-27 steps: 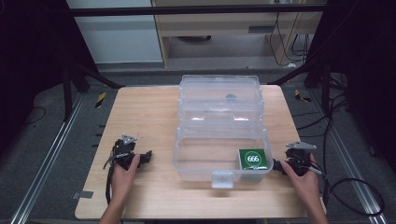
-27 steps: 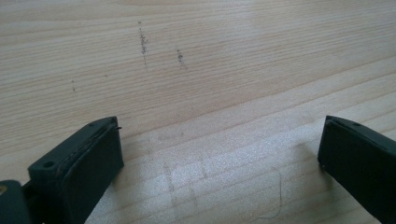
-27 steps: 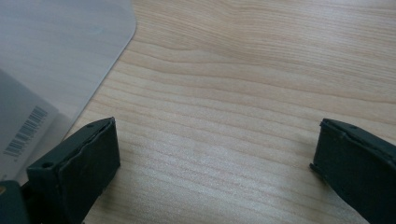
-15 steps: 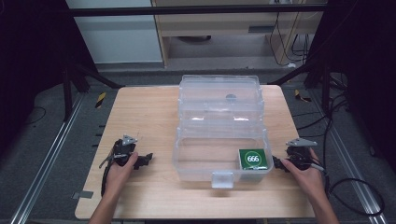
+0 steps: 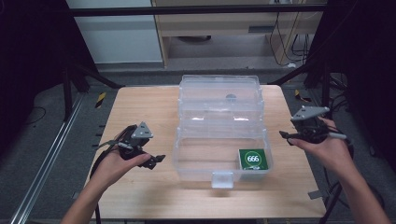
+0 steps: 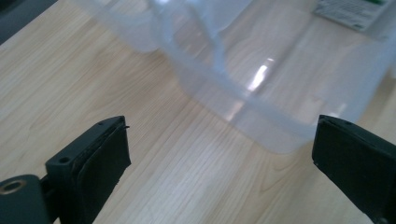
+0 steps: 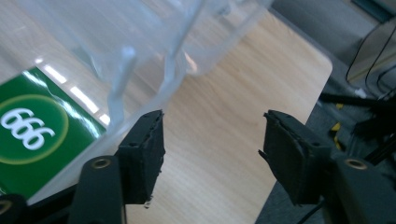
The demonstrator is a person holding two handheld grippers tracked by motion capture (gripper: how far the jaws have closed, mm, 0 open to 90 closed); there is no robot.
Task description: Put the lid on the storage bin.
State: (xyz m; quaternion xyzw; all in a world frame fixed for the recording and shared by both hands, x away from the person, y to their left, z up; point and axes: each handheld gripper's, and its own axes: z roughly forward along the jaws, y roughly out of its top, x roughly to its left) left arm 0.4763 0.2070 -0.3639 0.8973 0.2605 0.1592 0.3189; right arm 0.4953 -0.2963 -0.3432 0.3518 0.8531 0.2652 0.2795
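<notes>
A clear plastic storage box (image 5: 187,158) stands in the middle of the wooden table (image 5: 140,107), its lid (image 5: 219,95) folded back. In the box's near right corner lies a green packet (image 5: 252,158) marked 666. My left gripper (image 5: 148,157) is held just left of the box with its jaws wide apart and nothing between them. In the left gripper view it (image 6: 219,135) faces the box (image 6: 261,93) wall. My right gripper (image 5: 292,136) hovers at the box's right side, open and empty. From the right gripper (image 7: 212,126) view, the green packet (image 7: 37,135) shows through the wall at left.
A white latch tab (image 5: 222,179) juts from the box's front wall. Bare wood runs along the table's front edge and left part. Dark frame legs and cables (image 5: 345,93) stand on the floor to the right of the table.
The right gripper has risen and moved farther from the person, alongside the box's right wall. The left gripper shifted slightly toward the box.
</notes>
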